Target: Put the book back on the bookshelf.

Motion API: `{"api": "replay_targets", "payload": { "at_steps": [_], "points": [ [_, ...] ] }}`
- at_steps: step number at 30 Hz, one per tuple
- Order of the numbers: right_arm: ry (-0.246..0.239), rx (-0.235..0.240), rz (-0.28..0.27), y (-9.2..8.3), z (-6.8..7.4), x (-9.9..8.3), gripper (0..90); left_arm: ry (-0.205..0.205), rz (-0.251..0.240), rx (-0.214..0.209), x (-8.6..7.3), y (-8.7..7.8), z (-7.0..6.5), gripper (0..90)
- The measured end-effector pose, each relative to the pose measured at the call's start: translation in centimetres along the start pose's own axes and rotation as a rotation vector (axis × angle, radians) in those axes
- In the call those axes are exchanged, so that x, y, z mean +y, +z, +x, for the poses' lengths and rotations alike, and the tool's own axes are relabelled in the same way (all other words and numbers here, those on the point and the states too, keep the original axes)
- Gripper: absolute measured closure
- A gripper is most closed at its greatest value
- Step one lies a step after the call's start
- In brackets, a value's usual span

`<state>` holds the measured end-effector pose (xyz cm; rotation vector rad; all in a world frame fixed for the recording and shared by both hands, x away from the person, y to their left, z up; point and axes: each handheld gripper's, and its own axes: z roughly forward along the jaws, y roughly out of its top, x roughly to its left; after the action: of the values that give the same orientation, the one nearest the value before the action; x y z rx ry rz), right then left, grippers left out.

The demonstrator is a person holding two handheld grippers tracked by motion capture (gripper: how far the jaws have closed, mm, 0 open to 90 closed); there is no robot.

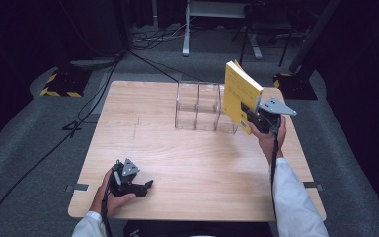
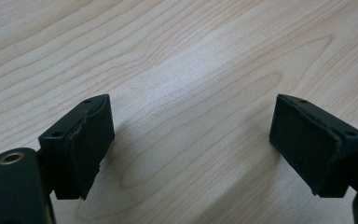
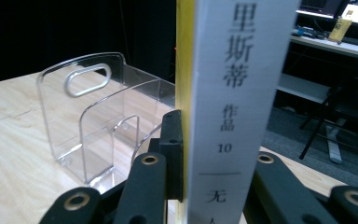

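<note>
A yellow book point(image 1: 239, 94) with a white spine point(image 3: 235, 93) stands upright in the air over the table's right side, with my right gripper point(image 1: 256, 118) shut on its lower edge. In the right gripper view the gripper point(image 3: 214, 158) clamps the book from both sides, and its right pad is hidden behind the spine. Just left of the book stands a clear acrylic rack point(image 1: 200, 106) with upright dividers point(image 3: 88, 121). Near the table's front left edge my left gripper point(image 1: 140, 186) rests low and open. Its pads point(image 2: 91, 140) stand wide apart over bare wood.
The wooden table point(image 1: 177, 158) has free room across its middle and left. Beyond it, on the grey floor, are black cables point(image 1: 79, 113), a yellow-black striped stand base point(image 1: 61, 84) and metal furniture legs point(image 1: 187, 29). A dark stand base point(image 1: 296, 81) sits near the far right corner.
</note>
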<state>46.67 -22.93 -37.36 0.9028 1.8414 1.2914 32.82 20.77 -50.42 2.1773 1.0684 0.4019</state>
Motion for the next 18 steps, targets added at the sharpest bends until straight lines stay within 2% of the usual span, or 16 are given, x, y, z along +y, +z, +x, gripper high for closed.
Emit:
{"api": "replay_targets", "payload": {
  "at_steps": [1,6,11,18],
  "points": [
    [0.002,-0.006,0.000,0.4,0.0,0.1,76.4,0.012,-0.006,0.005,0.1,0.1,0.0,14.4],
    [0.017,-0.035,0.010,2.0,0.2,0.2,76.4,0.009,-0.006,0.002,0.1,0.1,0.0,14.4],
    [0.006,-0.045,0.033,3.4,0.4,0.2,76.4,0.009,-0.006,0.003,0.1,0.1,0.0,14.5],
    [0.047,-0.079,0.043,5.1,0.3,-0.2,76.4,0.011,-0.008,0.000,0.0,0.1,-0.1,14.9]
  ]
}}
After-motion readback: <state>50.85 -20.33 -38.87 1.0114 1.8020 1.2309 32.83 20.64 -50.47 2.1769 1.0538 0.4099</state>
